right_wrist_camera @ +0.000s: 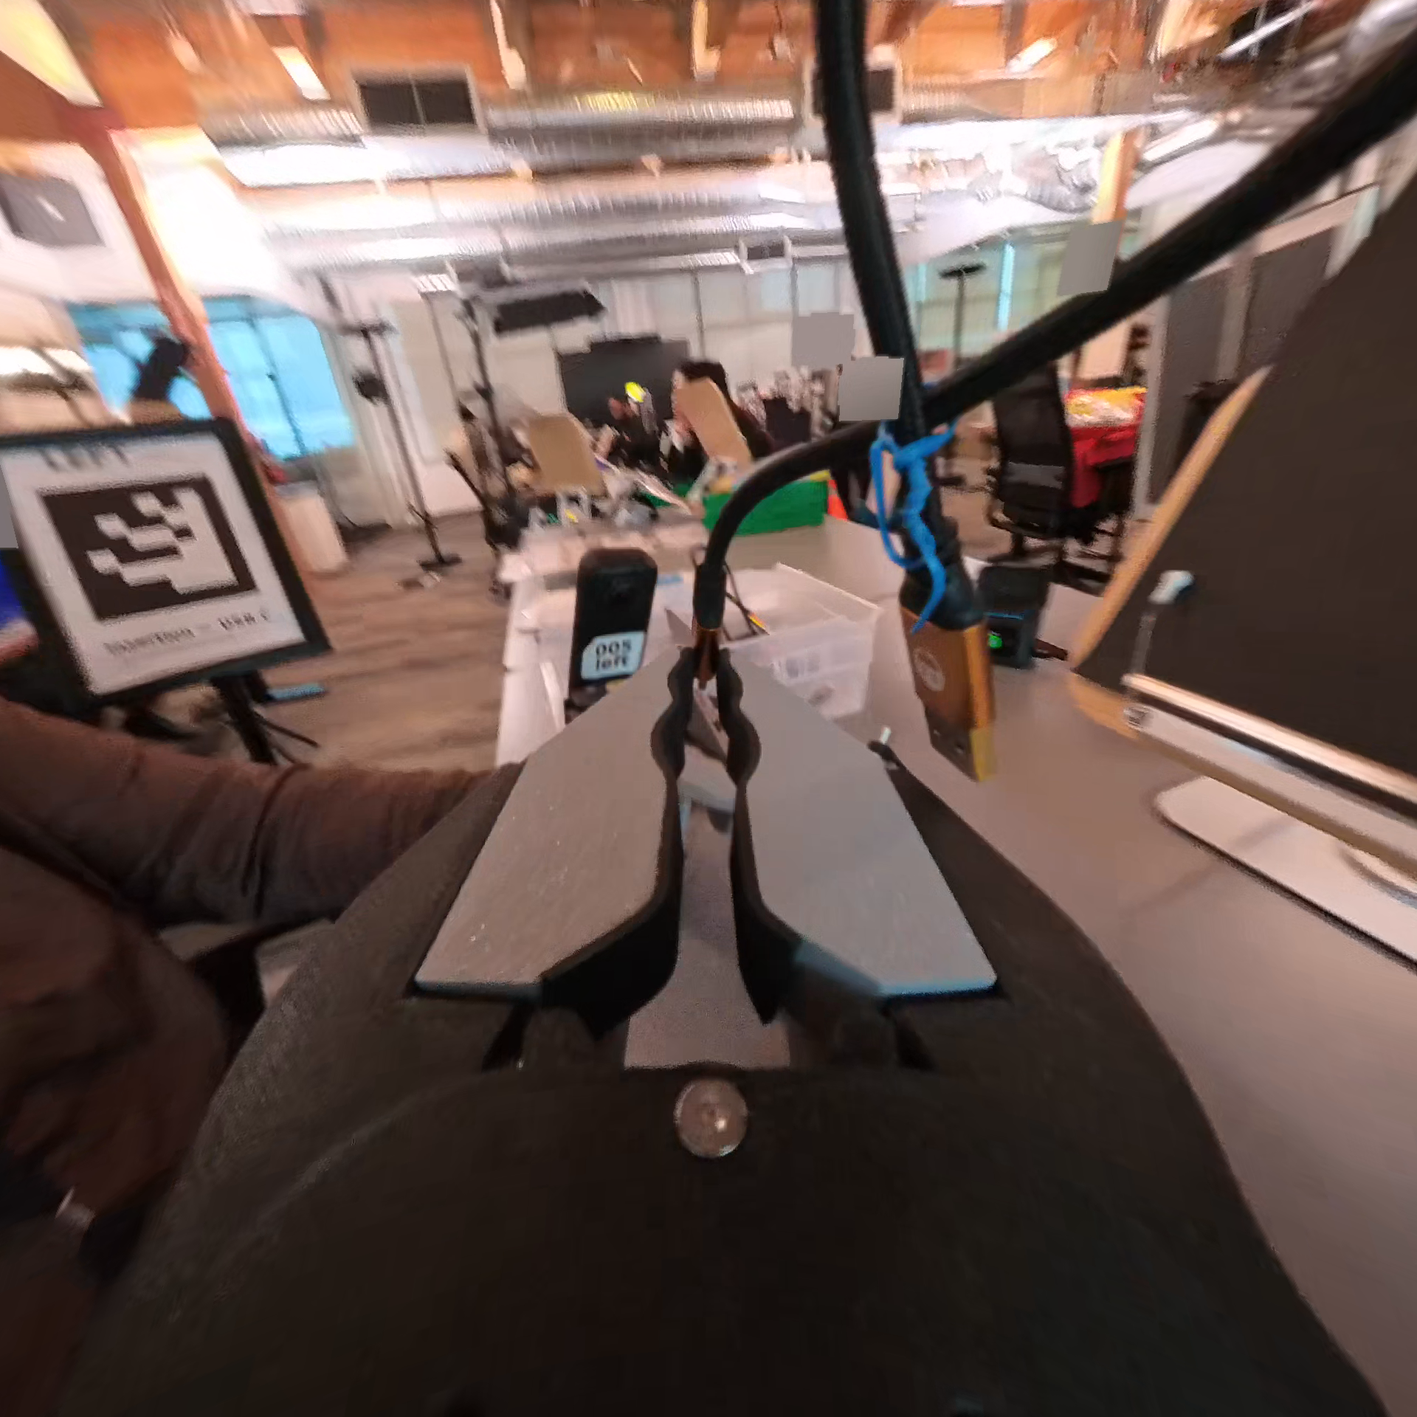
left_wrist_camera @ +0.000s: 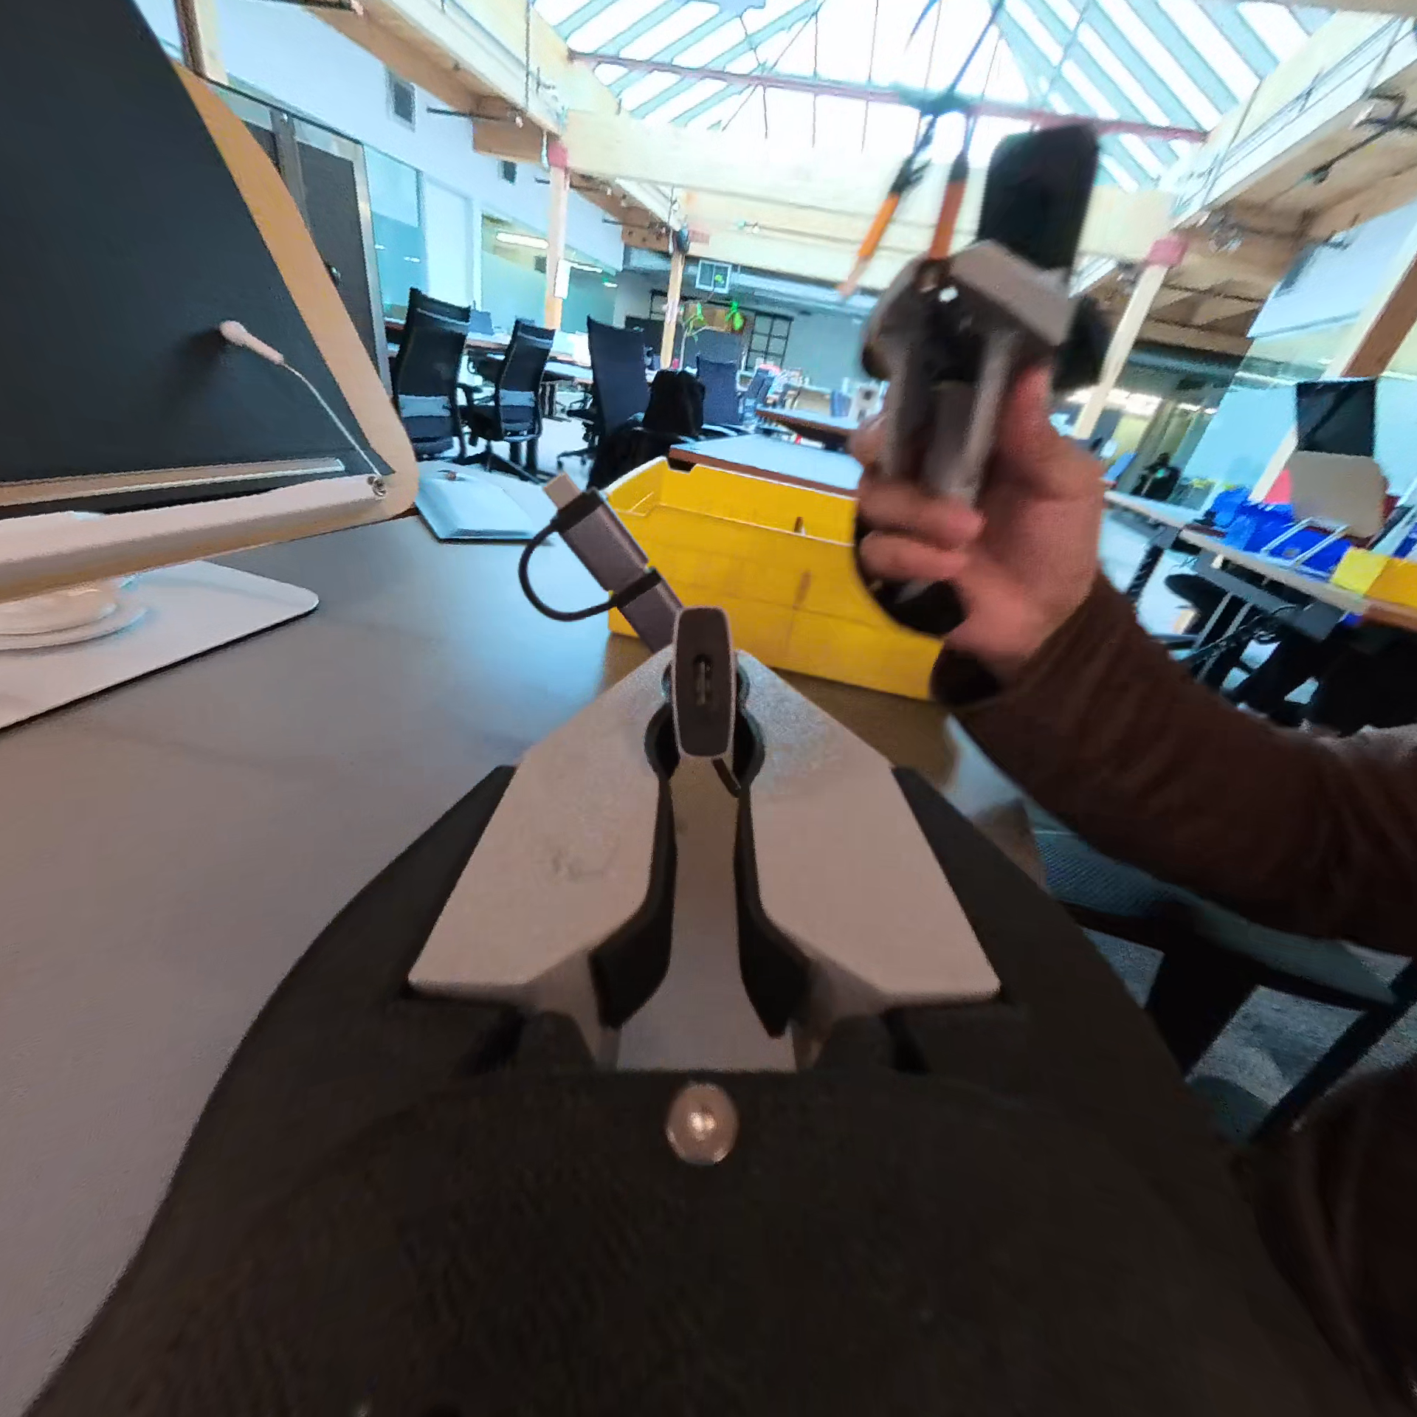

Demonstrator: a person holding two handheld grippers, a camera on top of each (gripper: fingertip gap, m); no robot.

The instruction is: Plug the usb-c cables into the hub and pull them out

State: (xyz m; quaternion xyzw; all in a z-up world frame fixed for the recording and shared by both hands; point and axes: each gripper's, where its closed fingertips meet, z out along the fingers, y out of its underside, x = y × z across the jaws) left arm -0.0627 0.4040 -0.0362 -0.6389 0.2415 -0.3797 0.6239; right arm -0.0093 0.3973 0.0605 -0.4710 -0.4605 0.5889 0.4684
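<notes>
In the left wrist view my left gripper (left_wrist_camera: 701, 690) is shut on a small grey hub (left_wrist_camera: 699, 717), whose end port faces the camera. A grey connector with a black loop cord (left_wrist_camera: 606, 552) sticks up behind it. My right gripper (left_wrist_camera: 935, 284) is held high to the right by a hand, blurred. In the right wrist view the right gripper (right_wrist_camera: 709, 675) is shut on the plug end of a black cable (right_wrist_camera: 774, 475) that arcs upward. A second black cable hangs beside it with a gold plug (right_wrist_camera: 955, 682) and a blue tie (right_wrist_camera: 912, 498).
A monitor on a silver stand (left_wrist_camera: 153, 268) is at the left of the dark table (left_wrist_camera: 307, 767), and shows at the right in the right wrist view (right_wrist_camera: 1303, 537). A yellow bin (left_wrist_camera: 767, 567) sits behind the hub. A marker board on a stand (right_wrist_camera: 146, 552) and a clear plastic box (right_wrist_camera: 813, 629) are farther off.
</notes>
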